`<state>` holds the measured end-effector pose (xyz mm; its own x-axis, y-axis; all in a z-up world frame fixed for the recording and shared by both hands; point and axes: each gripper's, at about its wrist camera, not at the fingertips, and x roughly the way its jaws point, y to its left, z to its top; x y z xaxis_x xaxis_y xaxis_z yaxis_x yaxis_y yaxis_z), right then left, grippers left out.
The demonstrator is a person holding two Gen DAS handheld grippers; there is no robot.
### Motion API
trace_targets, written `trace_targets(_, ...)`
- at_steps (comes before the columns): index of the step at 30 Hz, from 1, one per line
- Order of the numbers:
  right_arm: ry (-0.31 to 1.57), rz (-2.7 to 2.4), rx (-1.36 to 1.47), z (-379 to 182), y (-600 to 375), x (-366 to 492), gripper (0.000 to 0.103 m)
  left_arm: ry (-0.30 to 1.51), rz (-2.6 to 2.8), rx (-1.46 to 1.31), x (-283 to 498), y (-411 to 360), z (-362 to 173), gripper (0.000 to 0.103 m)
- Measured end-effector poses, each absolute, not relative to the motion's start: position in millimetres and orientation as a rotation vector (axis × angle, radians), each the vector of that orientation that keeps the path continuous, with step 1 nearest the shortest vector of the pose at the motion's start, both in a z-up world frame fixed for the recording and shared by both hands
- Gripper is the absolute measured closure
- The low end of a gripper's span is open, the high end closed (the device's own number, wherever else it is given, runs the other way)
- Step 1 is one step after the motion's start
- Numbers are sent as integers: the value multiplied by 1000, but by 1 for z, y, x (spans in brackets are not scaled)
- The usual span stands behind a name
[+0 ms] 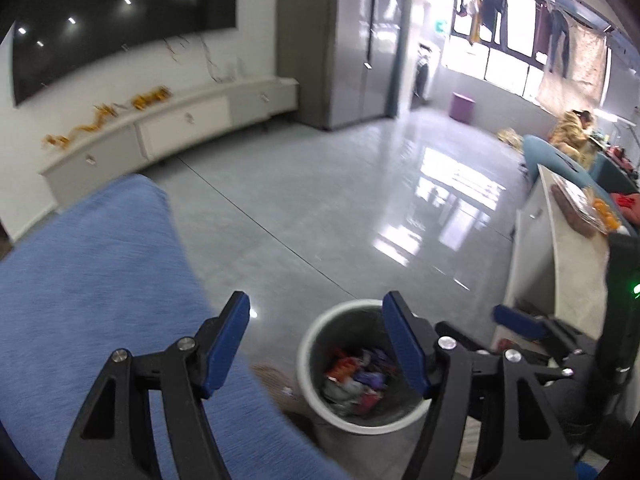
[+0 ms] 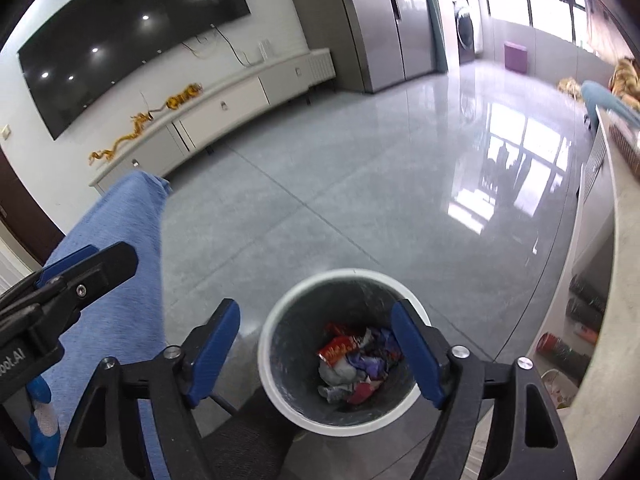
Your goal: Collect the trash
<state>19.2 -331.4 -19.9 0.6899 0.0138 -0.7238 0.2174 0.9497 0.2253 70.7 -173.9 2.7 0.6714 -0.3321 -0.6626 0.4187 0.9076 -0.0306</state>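
Hovering over round white-rimmed grey waste bin (image 2: 340, 350) on glossy grey tiled floor (image 2: 360, 200), with both units angled down toward it. Left hand-held gripper (image 1: 316, 344): blue pads set wide apart, nothing between them. Right hand-held gripper (image 2: 316, 350): likewise spread wide, nothing held. No earlier view given, so no claim on how the jaws arrived at this width.

Crumpled snack wrappers (image 2: 352, 360), red, purple and grey, lying in a loose heap at bottom of bin, well below rim. Judged stage: deposit complete, next item to be located.

Hazards from this position:
- Right finger of each unit overlapping bin rim in its own view; a low or sideways withdrawal could catch rim and tip or shift bin, since it looks light and stands free on a slick floor.
- Blue woven fabric surface (image 1: 92, 280) close on left; left finger could snag cloth on a sweep in that direction.
- Both units close together above one opening; crossing paths could knock fingers together.
- Pale stone counter (image 2: 624, 280) edge near on right; a wide swing could strike it.
- Remaining trash not visible in either view; search needed before any reach.
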Motion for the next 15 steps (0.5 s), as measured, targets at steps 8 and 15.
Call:
trace_targets(8, 704, -78, 180, 16, -274, -4, 9, 610, -266, 166, 26, -118, 34, 33)
trace_targets(15, 650, -67, 118, 28, -239, -19, 3, 535, -102, 169, -4, -61, 47, 30)
